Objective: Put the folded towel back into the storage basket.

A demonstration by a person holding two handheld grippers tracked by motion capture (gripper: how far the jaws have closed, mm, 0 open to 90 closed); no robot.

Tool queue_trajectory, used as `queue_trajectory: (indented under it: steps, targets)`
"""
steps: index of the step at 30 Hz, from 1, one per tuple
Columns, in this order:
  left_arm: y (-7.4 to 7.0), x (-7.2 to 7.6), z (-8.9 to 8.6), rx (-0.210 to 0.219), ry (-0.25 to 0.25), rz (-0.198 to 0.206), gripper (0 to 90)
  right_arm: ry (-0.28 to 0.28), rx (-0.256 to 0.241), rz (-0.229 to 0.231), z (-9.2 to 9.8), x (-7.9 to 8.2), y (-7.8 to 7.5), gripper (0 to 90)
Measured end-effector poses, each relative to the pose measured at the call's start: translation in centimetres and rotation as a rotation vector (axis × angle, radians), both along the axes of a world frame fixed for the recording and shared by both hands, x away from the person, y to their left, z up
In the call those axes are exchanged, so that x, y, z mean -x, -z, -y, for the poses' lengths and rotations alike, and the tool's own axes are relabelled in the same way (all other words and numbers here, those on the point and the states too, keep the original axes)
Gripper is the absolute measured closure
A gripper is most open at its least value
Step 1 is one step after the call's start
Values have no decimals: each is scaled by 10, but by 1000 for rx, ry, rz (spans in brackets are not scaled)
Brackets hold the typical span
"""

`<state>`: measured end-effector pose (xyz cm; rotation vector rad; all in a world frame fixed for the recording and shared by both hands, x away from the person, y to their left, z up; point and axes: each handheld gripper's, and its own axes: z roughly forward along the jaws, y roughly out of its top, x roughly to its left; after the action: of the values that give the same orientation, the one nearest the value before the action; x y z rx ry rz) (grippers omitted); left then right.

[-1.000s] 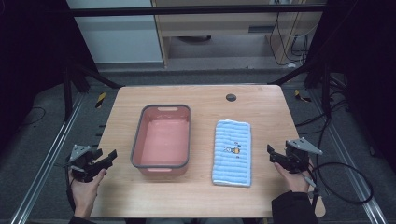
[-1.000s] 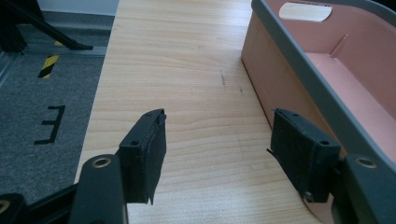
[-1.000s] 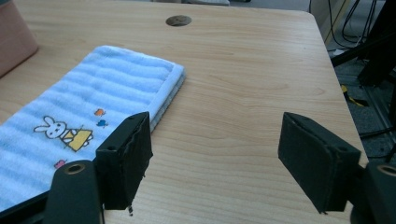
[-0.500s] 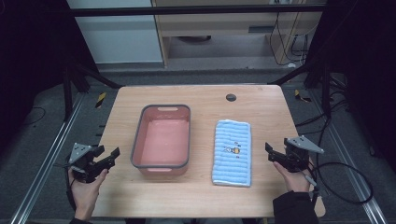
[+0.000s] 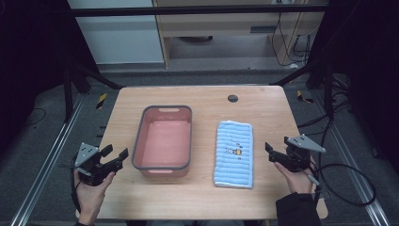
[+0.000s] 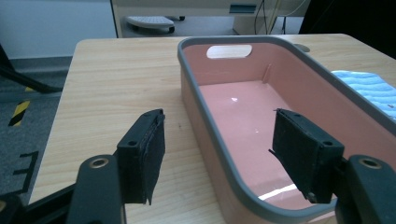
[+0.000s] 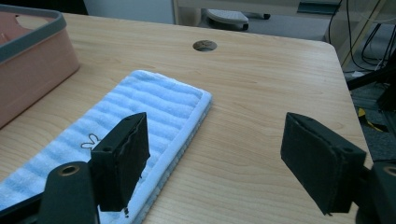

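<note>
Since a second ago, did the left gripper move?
Yes. In the high view the left gripper has crept toward the pink bin, so the bare table between its open jaws and the bin's grey rim is narrower.

A pink tub (image 5: 163, 142) with a grey rim sits upright and empty, mid-worktop. Just beside it, not touching, a blue striped towel (image 5: 234, 153) lies flat, folded lengthwise.

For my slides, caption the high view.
Open left gripper beside pink bin, open right gripper beside folded blue towel.
</note>
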<state>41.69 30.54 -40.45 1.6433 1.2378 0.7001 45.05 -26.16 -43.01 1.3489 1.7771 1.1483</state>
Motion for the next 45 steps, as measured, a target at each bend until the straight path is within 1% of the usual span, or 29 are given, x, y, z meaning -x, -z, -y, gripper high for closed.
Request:
queue_trajectory:
  steps: [1, 3, 6, 9, 11, 16, 19, 23, 28, 29, 31, 32, 34, 36, 37, 38, 41, 43, 45]
  targets:
    - [-1, 1, 2, 1, 3, 6, 341, -3, -5, 0, -1, 0, -1, 238]
    - [-3, 1, 5, -2, 10, 12, 346, -7, 3, 2, -1, -1, -2, 240]
    - [-4, 0, 13, -10, 28, 7, 348, -18, -6, 5, -3, -1, -5, 244]
    - [-4, -1, 18, -14, 32, 6, 353, -25, 2, 6, -4, -3, -6, 252]
    - [-4, -3, 22, -24, 40, 6, 355, -28, 7, 8, -5, -4, -8, 262]
    - [-7, -3, 35, -31, 64, 22, 368, -40, 17, 8, -7, -7, -11, 293]
    - [-8, -3, 39, -35, 68, 29, 383, -47, 14, 13, -8, -7, -14, 306]
    - [-8, -4, 43, -34, 68, 29, 399, -55, 6, 24, -9, -8, -20, 317]
    - [-12, -6, 52, -29, 83, 44, 405, -55, 9, 36, -9, -10, -25, 321]
    - [-13, -6, 54, -27, 87, 48, 410, -55, 0, 39, -9, -10, -27, 327]
    - [-15, -7, 60, -25, 98, 53, 412, -58, 2, 42, -9, -11, -29, 330]
    - [-16, -8, 66, -24, 108, 57, 414, -59, 2, 42, -10, -11, -30, 331]
    - [-16, -8, 70, -24, 115, 58, 415, -59, 5, 43, -10, -12, -31, 331]
    - [-17, -10, 80, -21, 133, 62, 420, -60, -4, 49, -10, -13, -34, 332]
    - [-17, -10, 80, -21, 133, 62, 420, -60, -3, 50, -11, -13, -35, 333]
    - [-18, -10, 87, -24, 144, 66, 421, -62, -7, 52, -11, -13, -36, 334]
    - [-18, -10, 93, -30, 159, 66, 422, -66, -7, 55, -13, -14, -38, 337]
    - [-18, -11, 99, -34, 168, 67, 422, -67, -18, 52, -14, -15, -40, 339]
    - [-17, -11, 108, -25, 181, 71, 425, -65, -15, 51, -14, -17, -40, 343]
